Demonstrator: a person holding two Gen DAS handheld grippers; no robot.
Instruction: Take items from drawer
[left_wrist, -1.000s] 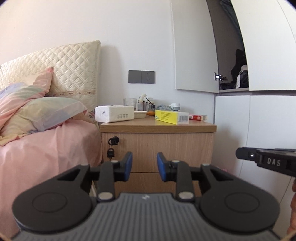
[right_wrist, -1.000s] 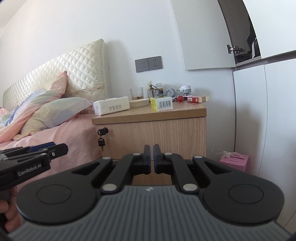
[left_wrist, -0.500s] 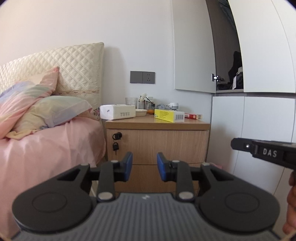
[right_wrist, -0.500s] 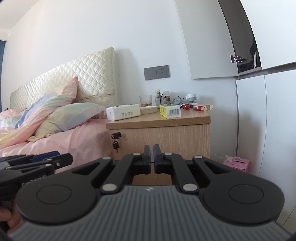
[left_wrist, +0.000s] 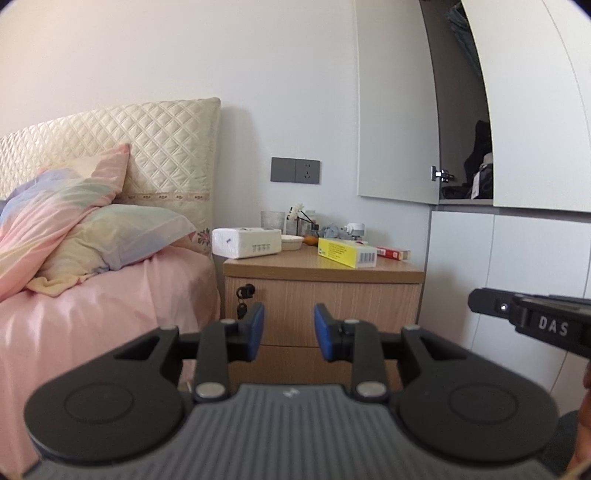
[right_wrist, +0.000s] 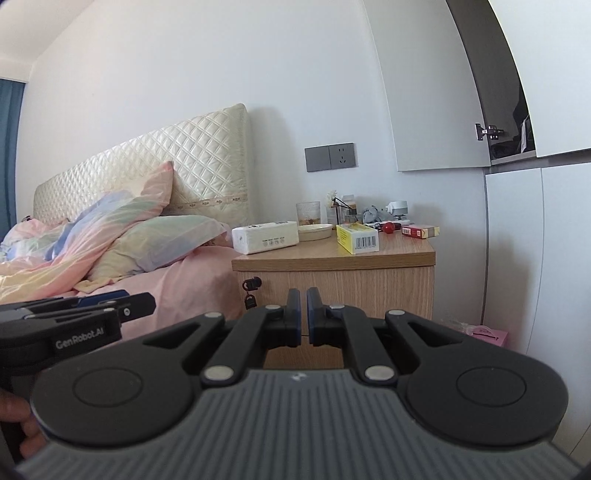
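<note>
In front of both grippers: wooden nightstand (left_wrist: 323, 284), wedged between bed (left_wrist: 110, 295) and white cabinets (left_wrist: 498, 258), open air before it.
Drawers: two, both closed; key (right_wrist: 250, 301) hangs in top drawer (right_wrist: 351, 288).
Left gripper (left_wrist: 288, 332): level, pads apart, empty.
Right gripper (right_wrist: 303, 317): level, pads nearly touching, empty.

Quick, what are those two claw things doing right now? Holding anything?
Left gripper: open, fingers apart, holding nothing.
Right gripper: closed, fingers nearly together, holding nothing.
</note>
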